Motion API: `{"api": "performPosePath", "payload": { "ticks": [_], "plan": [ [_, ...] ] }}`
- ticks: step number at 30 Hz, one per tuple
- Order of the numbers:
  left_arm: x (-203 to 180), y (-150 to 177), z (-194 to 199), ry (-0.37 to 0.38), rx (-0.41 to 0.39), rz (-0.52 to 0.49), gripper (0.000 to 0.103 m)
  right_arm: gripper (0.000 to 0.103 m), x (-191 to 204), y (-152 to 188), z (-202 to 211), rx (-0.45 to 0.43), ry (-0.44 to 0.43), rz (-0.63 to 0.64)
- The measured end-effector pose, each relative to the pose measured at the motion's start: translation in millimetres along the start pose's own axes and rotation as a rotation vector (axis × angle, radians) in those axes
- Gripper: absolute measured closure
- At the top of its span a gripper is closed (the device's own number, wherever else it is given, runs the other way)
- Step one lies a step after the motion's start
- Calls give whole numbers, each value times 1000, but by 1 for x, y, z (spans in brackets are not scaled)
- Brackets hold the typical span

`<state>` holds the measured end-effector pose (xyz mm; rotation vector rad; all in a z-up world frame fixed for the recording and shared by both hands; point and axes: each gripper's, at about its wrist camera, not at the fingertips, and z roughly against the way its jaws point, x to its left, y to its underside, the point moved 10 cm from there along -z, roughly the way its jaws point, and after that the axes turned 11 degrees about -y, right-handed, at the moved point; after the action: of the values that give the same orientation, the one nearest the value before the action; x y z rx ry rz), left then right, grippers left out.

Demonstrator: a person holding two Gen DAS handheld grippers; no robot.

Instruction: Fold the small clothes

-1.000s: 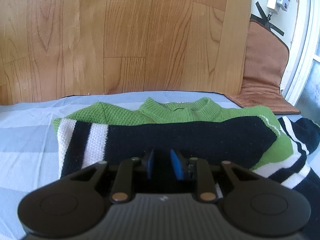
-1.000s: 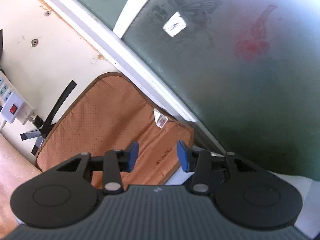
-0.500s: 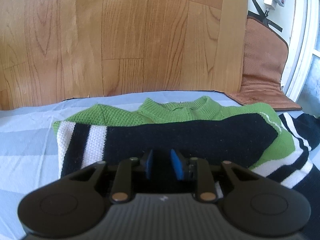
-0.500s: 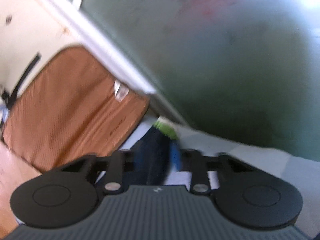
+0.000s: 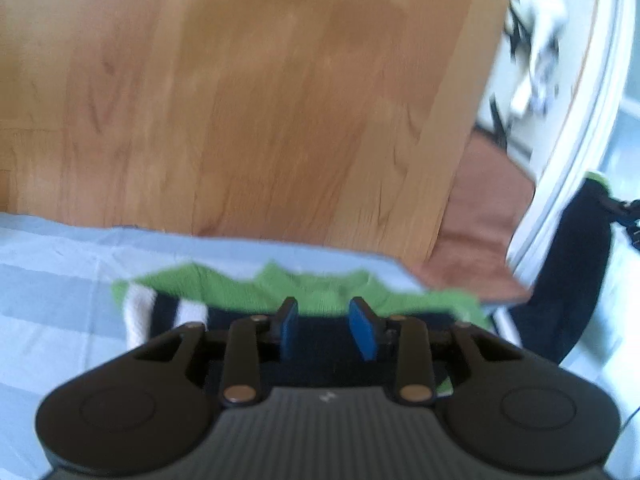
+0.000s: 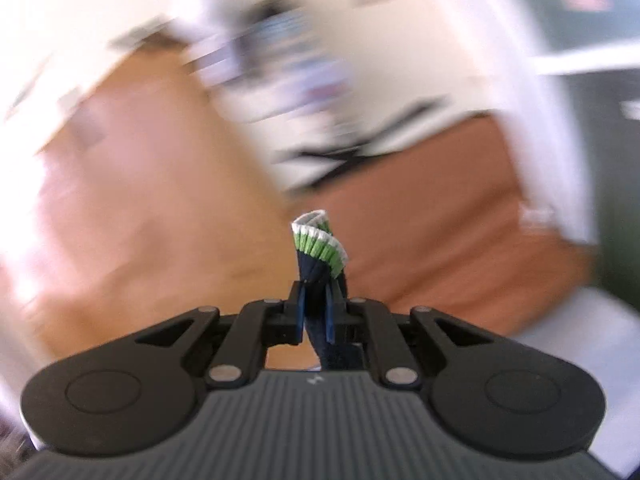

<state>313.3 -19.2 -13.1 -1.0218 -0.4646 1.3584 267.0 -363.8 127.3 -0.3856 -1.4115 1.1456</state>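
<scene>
A small knitted sweater (image 5: 320, 292), green with navy and white stripes, lies on a light blue striped sheet (image 5: 60, 280). My left gripper (image 5: 325, 326) hovers just above its navy folded part. Its jaws are opening and nothing is pressed between the blue pads (image 5: 288, 330). At the right edge of the left wrist view the navy sleeve (image 5: 576, 272) rises off the sheet. My right gripper (image 6: 316, 312) is shut on that sleeve's cuff (image 6: 318, 248), whose green and white end sticks up past the fingertips. The right wrist view is heavily blurred.
Wooden flooring (image 5: 260, 100) lies beyond the sheet's far edge. A brown mat (image 5: 480, 216) leans at the right beside a white door frame (image 5: 560, 160). A white power strip with cables (image 5: 536, 60) hangs on the wall, blurred.
The left gripper has lifted a little and its pads have spread apart. The right gripper has shut on the sleeve cuff and swung it up and across, away from the window.
</scene>
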Motion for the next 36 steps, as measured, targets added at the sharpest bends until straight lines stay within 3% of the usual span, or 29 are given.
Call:
{"api": "performPosePath", "payload": {
  "ticks": [4, 6, 8, 9, 10, 11, 14, 16, 19, 24, 26, 27, 28, 32, 36],
  "plan": [
    [34, -22, 27, -25, -28, 87, 68, 90, 104, 57, -69, 183, -210, 89],
    [55, -23, 34, -58, -45, 116, 67, 89, 136, 97, -101, 275, -267, 113],
    [72, -15, 31, -66, -33, 166, 67, 82, 154, 152, -131, 400, -305, 136],
    [78, -8, 26, -66, -16, 186, 67, 77, 158, 183, -143, 508, -332, 135],
    [83, -3, 20, -73, 7, 190, 67, 76, 155, 204, -149, 593, -323, 129],
    [84, 2, 14, -83, 28, 179, 67, 76, 148, 211, -148, 616, -297, 121],
    [80, 11, -2, -73, 80, 156, 67, 75, 117, 176, -130, 481, -260, 114],
    [74, 17, -7, -64, 99, 133, 66, 64, 84, 143, -111, 369, -178, 113],
    [65, 27, -19, -97, 126, 85, 67, 61, 28, 121, -86, 287, -37, 80],
    [65, 46, -29, -191, 144, -1, 72, 66, -32, 154, -69, 364, 64, 0],
    [63, 48, -29, -218, 131, -42, 72, 69, -64, 172, -69, 406, 188, 16],
    [63, 49, -29, -225, 127, -53, 72, 70, -72, 167, -64, 355, 187, -23],
    [62, 49, -29, -232, 123, -62, 72, 72, -81, 165, -60, 355, 239, -58],
    [60, 50, -28, -243, 105, -82, 72, 71, -69, 147, -37, 280, 195, -94],
    [57, 50, -28, -252, 90, -104, 72, 71, -21, 154, -42, 293, 103, 34]
  ]
}}
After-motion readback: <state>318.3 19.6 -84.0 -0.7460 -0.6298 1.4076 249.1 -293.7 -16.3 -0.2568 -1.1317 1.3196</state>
